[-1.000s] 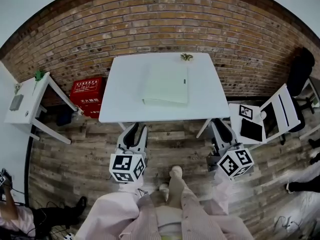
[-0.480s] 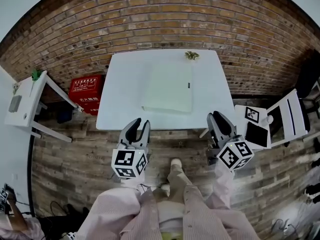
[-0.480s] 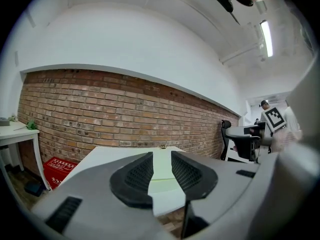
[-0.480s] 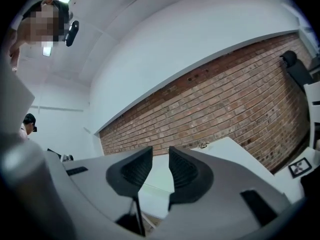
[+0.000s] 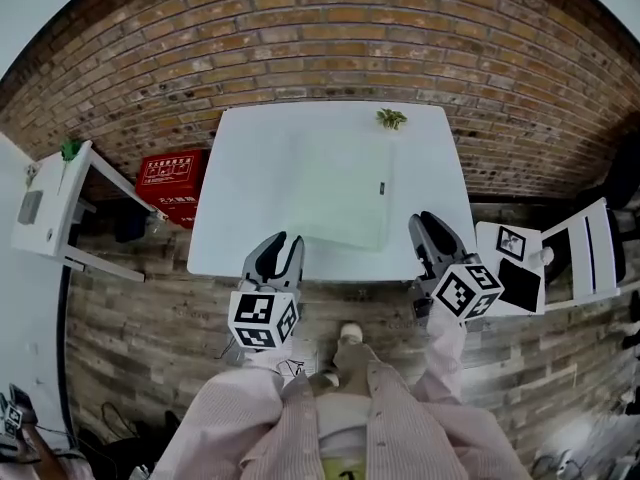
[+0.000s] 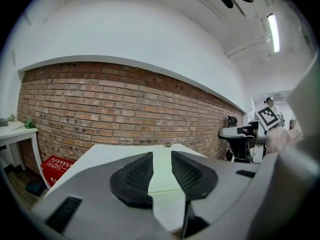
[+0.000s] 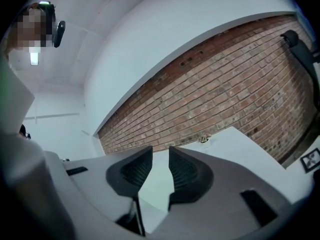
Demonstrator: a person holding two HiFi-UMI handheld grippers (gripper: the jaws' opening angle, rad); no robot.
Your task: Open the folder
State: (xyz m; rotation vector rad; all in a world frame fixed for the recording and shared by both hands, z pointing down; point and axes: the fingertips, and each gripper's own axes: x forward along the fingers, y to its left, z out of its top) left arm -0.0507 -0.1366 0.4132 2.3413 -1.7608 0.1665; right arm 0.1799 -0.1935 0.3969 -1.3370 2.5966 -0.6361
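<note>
Head view: pale green folder (image 5: pixel 340 190) lies closed and flat at centre of white table (image 5: pixel 235 208); small green sprig (image 5: pixel 391 118) at its 1 o'clock. We hold left gripper (image 5: pixel 278 254) at folder's 7 o'clock, right gripper (image 5: pixel 432 232) at 4 o'clock, both over table's near edge, touching nothing. Fingers (image 6: pixel 132 176) of each slightly spread, nothing between. Step, as we judge: approach. Next: catch cover's free edge, lift; which edge is free, we cannot tell.

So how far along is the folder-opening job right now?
Nothing is done yet: the pale green folder lies closed and flat on the white table. In hand: the left gripper and right gripper hover at the table's near edge, jaws apart and empty. To do: reaching the folder, gripping its cover and lifting it open.
</note>
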